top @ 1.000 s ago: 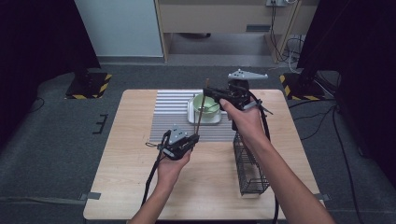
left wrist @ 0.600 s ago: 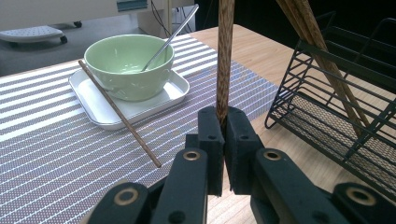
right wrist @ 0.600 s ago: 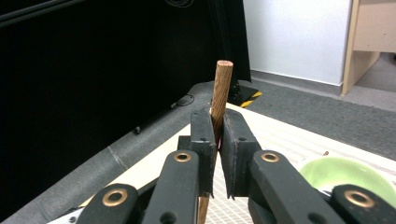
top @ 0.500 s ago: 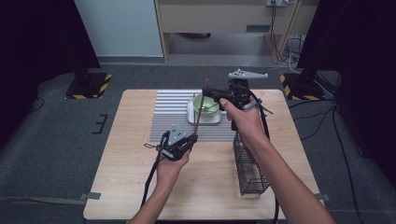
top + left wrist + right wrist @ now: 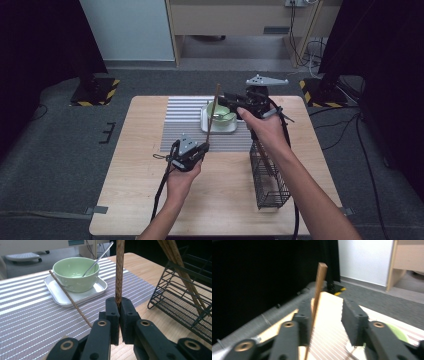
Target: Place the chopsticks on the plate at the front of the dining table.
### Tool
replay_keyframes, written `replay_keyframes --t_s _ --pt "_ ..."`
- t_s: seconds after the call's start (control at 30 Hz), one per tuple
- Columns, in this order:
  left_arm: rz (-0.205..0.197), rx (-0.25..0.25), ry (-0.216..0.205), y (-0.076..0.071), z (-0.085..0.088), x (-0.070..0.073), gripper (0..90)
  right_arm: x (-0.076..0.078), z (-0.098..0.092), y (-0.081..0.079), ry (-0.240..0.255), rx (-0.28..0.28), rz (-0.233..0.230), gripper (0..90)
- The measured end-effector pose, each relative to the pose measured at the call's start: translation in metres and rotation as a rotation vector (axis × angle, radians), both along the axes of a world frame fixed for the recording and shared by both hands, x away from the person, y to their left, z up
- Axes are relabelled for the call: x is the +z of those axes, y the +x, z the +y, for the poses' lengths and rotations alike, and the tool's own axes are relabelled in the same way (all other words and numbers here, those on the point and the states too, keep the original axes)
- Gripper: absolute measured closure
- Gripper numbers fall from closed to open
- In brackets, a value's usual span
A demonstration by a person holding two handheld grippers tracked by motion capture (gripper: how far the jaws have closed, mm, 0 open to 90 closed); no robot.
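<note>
A brown chopstick [image 5: 212, 115] stands nearly upright over the striped mat. My left gripper [image 5: 205, 146] is shut on its lower end, and in the left gripper view the pads [image 5: 112, 312] pinch the chopstick [image 5: 119, 277]. My right gripper [image 5: 223, 96] is at the chopstick's top. Its jaws have just been opening. In the right gripper view they stand apart, with the chopstick [image 5: 318, 290] between them, close to the left pad [image 5: 305, 315]. A second chopstick [image 5: 70, 298] leans on the white tray [image 5: 97, 291] beside the green bowl [image 5: 75, 272].
The bowl [image 5: 220, 111] holds a metal spoon [image 5: 100, 258] and sits on the tray at the far side of the striped mat [image 5: 180, 125]. A black wire basket [image 5: 270, 180] with several chopsticks [image 5: 180, 265] stands at the right of the wooden table [image 5: 140, 210].
The right gripper's jaws have parted around the chopstick's top. Both hands and the chopstick have stayed where they were.
</note>
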State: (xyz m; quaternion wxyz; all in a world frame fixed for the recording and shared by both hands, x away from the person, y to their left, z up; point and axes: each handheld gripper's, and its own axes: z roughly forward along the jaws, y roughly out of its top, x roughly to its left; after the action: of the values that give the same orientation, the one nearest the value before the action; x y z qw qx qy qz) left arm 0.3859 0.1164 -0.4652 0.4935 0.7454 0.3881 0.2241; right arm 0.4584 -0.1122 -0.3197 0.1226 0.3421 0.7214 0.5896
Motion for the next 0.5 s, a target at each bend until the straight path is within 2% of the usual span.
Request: replay_keyframes --t_s 0.13,0.17,0.2,0.3,0.33,0.4,0.47,0.5 --pt "0.005 0.017 -0.019 0.002 0.002 0.000 85.9 -0.002 -0.003 -0.001 -0.042 -0.017 -0.010 52.1" --pt "0.007 0.020 -0.015 0.002 0.003 0.000 85.9 -0.003 -0.005 -0.002 -0.051 -0.022 -0.015 49.8" --pt "0.007 0.021 -0.014 0.002 0.003 0.000 85.9 -0.005 -0.007 -0.002 -0.081 -0.032 -0.025 45.1" --pt "0.008 0.021 -0.011 0.003 0.003 0.001 85.9 -0.006 -0.010 -0.003 -0.108 -0.047 -0.032 42.2" --pt "0.008 0.022 -0.018 0.004 0.004 0.002 85.9 -0.008 -0.015 -0.004 -0.136 -0.055 -0.038 39.4" --pt "0.013 0.032 -0.037 0.006 0.006 0.003 85.9 -0.010 -0.019 -0.004 -0.150 -0.065 -0.037 38.0" --pt "0.015 0.040 -0.041 0.008 0.008 0.005 85.9 -0.014 -0.025 -0.004 -0.160 -0.079 -0.034 34.8" --pt "0.014 0.042 -0.033 0.010 0.009 0.006 85.9 -0.018 -0.034 -0.003 -0.171 -0.106 -0.036 30.6"
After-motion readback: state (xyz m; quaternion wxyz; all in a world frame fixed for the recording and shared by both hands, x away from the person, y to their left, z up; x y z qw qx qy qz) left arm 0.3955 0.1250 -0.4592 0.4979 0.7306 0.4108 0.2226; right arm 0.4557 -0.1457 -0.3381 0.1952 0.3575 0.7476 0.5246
